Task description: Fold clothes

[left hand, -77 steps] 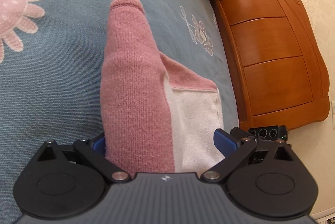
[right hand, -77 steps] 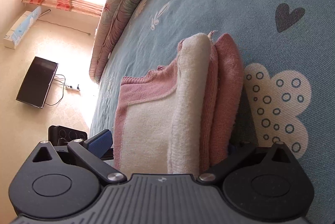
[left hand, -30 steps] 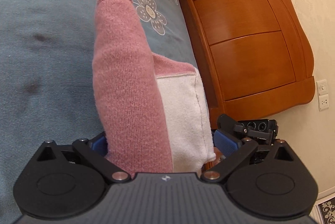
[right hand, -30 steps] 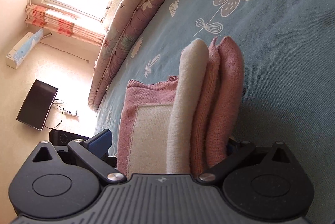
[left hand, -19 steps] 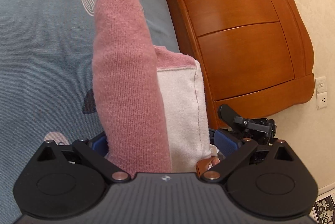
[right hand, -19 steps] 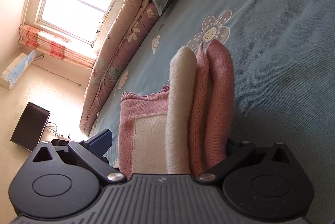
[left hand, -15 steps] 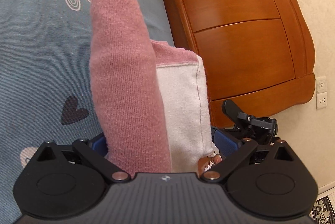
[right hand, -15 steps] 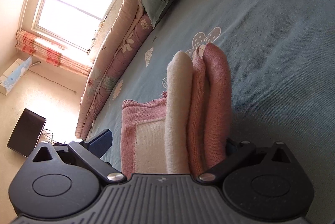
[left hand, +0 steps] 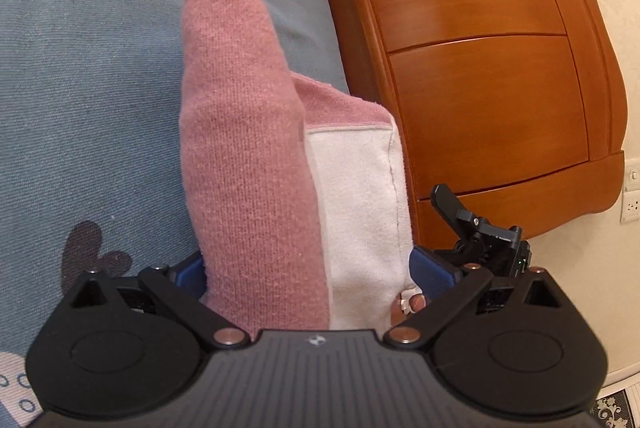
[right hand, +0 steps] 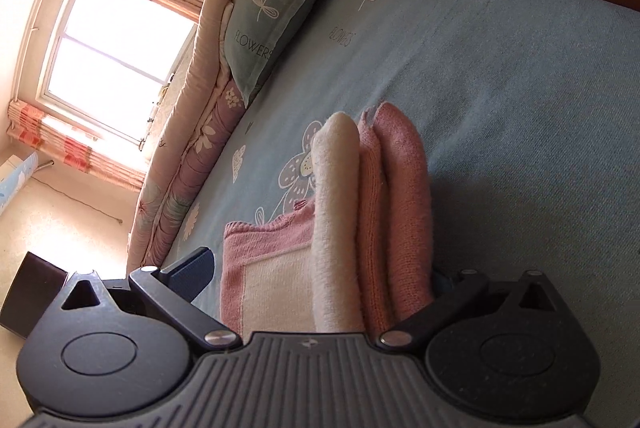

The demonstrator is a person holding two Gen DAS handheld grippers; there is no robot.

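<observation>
The folded sweater (left hand: 248,164) is being carried across the bed (left hand: 80,108) toward the headboard corner: the wooden headboard (left hand: 480,68) now fills far more of the left wrist view than moments ago, and the pillow (right hand: 268,24) and window (right hand: 108,40) have swung into the right wrist view.

The pink-and-cream bundle is held off the blue bedspread, gripped at both ends. The left gripper (left hand: 308,268) is clamped on one side of it, blue fingers (left hand: 432,270) pressed against the thick stack. The right gripper (right hand: 320,280) is pinching the other side, though only one of its fingers (right hand: 192,272) is clearly seen; the other is buried behind the layers.

The garment is already folded into several layers, so it is judged to be late in the job, in transit to a resting spot.

Risks from here: the layers could slide apart if either grip is loosened unevenly, and the loose pink edge (right hand: 264,232) could be dragged open if the bundle is set down skewed. The headboard is close, and could be bumped.
</observation>
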